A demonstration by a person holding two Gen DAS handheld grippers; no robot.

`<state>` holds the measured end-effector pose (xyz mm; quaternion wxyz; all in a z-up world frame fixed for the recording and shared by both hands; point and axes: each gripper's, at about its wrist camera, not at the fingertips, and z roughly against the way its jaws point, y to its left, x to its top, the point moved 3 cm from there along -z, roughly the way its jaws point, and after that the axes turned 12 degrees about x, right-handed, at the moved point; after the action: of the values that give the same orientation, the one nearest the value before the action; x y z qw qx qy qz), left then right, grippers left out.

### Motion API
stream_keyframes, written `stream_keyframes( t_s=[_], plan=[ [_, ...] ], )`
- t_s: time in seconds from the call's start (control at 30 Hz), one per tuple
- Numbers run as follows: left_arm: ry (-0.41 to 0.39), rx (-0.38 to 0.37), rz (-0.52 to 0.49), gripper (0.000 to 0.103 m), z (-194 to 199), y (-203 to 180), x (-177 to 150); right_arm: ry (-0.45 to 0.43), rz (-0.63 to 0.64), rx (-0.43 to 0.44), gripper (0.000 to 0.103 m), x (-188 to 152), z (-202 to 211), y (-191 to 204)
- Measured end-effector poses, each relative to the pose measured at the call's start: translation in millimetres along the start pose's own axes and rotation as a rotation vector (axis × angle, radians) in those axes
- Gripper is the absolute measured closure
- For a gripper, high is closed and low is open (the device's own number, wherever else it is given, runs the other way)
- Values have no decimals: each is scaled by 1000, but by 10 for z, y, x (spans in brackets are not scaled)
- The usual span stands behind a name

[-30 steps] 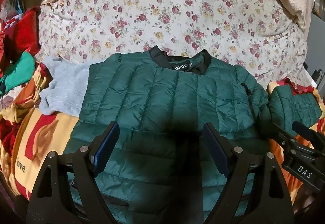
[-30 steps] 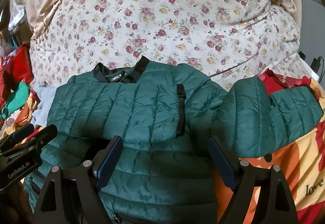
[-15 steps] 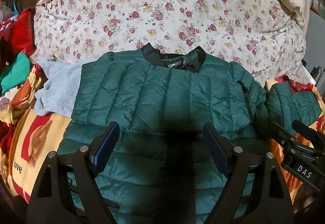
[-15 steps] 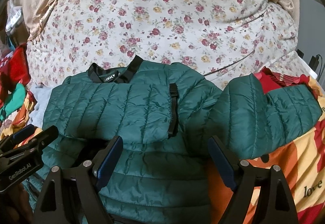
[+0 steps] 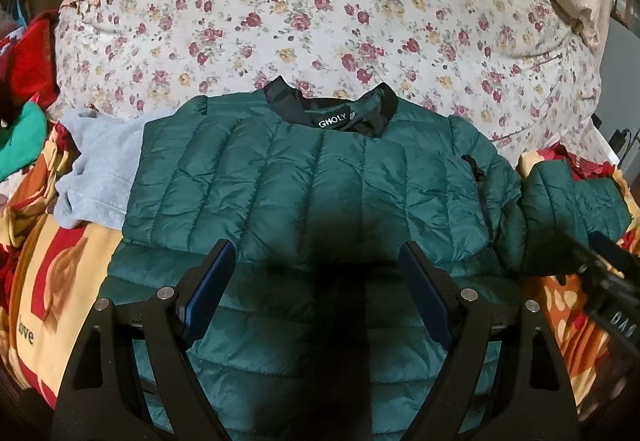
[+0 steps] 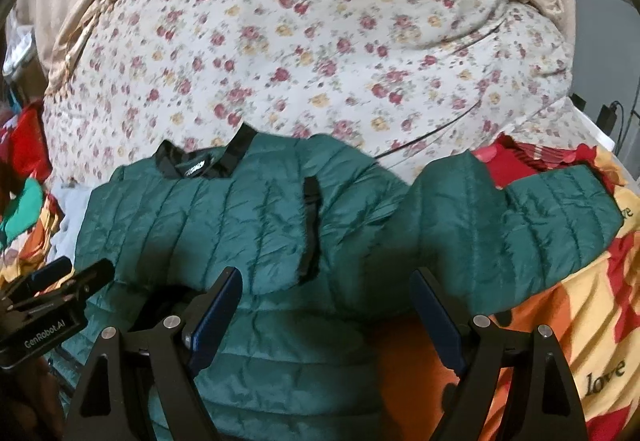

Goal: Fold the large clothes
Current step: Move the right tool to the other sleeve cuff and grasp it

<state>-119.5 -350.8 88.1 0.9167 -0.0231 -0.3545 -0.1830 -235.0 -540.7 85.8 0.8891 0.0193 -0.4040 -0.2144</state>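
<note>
Lying spread across a bed, a dark green quilted jacket (image 5: 304,193) takes up the middle of both wrist views. Its black collar (image 5: 332,109) points toward the far side of the bed, touching a large floral quilt (image 5: 320,9) heaped along that edge. One side of the jacket is folded over its body, with a black zipper strip (image 6: 310,229) running along the folded edge. The sleeve (image 6: 520,225) on the right stretches out toward the bed's right edge, over a yellow, orange and red blanket (image 6: 560,321) printed with the word "love". A grey garment (image 5: 100,177) lies just beside the jacket toward the left edge of the bed.

The left gripper (image 5: 316,289) hovers above the jacket's near hem, jaws wide apart and holding nothing. The right gripper (image 6: 326,313) hovers over the jacket near the sleeve's base, jaws likewise spread and empty.
</note>
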Motion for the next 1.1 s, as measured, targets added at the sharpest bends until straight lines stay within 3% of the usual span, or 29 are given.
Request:
stream_keyframes(
  t_s=[0.2, 0.67, 0.73, 0.87, 0.93, 1.0, 1.07, 1.1],
  plan=[
    [13, 2, 2, 19, -63, 41, -16, -61, -31, -79, 19, 160, 175, -441],
    [75, 11, 27, 19, -345, 190, -55, -122, -357, -463, 18, 88, 361, -2663],
    [79, 15, 21, 19, -371, 183, -58, -119, -402, -491, 12, 118, 372, -2869],
    [77, 24, 17, 19, -389, 203, -56, -67, -437, -507, 12, 96, 214, -3107],
    [73, 34, 15, 19, -389, 228, -53, -66, -433, -453, 23, 77, 115, -3153],
    [70, 41, 19, 19, -387, 275, -46, -88, -399, -447, 53, 86, 128, -3100],
    [69, 41, 31, 19, -385, 319, -43, -109, -366, -421, 73, 105, 183, -2996],
    [71, 41, 37, 19, -387, 338, -42, -113, -351, -403, 78, 121, 202, -2938]
  ],
)
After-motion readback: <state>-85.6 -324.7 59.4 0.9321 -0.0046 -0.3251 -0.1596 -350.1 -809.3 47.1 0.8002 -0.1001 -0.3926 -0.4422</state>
